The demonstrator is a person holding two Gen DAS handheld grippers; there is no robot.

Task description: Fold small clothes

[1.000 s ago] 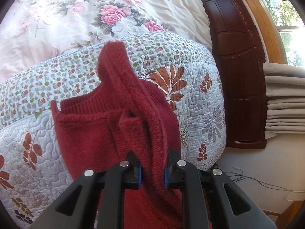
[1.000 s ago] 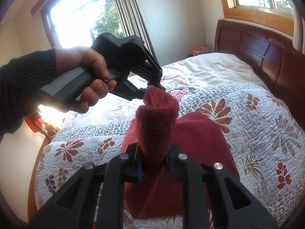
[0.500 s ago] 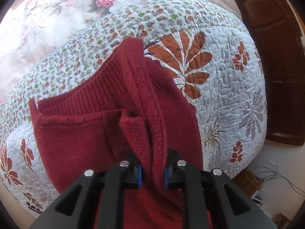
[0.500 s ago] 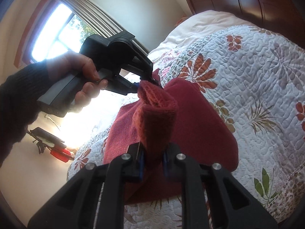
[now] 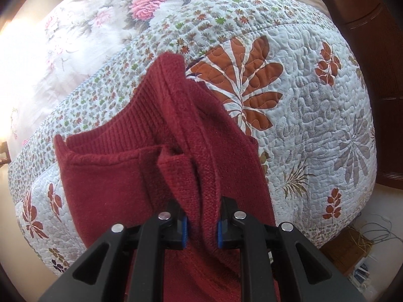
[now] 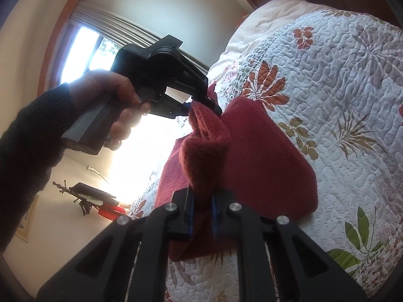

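A dark red knitted garment (image 5: 118, 176) hangs over the quilted bed (image 5: 314, 115), its ribbed edge raised and its lower part draped on the quilt. My left gripper (image 5: 201, 222) is shut on a bunched fold of the knit. In the right wrist view my right gripper (image 6: 200, 212) is shut on another bunched part of the same red garment (image 6: 262, 161). The left gripper (image 6: 204, 104) shows there too, held by a hand (image 6: 110, 100) in a dark sleeve, pinching the far end of the raised edge.
The quilt has leaf prints; a pink floral sheet (image 5: 83, 25) lies beyond it. A dark wooden headboard (image 5: 372, 50) stands at the right. Cables and a box (image 5: 347, 246) lie on the floor beside the bed. A window (image 6: 83, 50) with curtains is behind the hand.
Both grippers have tipped downward and come lower toward the bed with the garment still clamped. More of the red knit now rests on the quilt.
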